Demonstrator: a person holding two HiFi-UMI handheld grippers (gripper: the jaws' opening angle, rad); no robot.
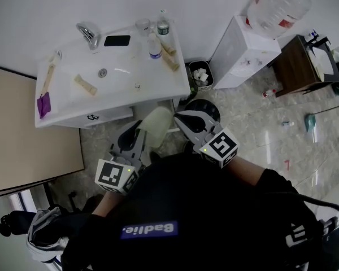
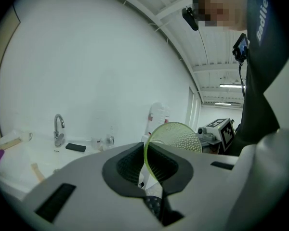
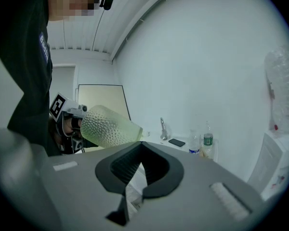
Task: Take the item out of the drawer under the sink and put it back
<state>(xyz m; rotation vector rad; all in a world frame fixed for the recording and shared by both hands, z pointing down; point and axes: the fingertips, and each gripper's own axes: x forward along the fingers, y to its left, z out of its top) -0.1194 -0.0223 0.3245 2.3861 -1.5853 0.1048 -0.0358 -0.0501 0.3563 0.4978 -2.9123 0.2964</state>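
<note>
1 green cup [image 2: 178, 137] in left claw [image 2: 147, 167]

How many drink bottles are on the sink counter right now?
2. The blue-label bottle stands at the back right of the counter. The green-label bottle stands just behind it, farther back. None looks hidden behind other things.

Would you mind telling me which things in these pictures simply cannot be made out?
Inside of the white drawer under the white sink: head view, its own front and the sink cover it.
Lower part of the pale green dimpled plastic cup in the left gripper: left gripper view, that gripper's grey body hides it.
Label print on the clear plastic bottle: head view, too small.
</note>
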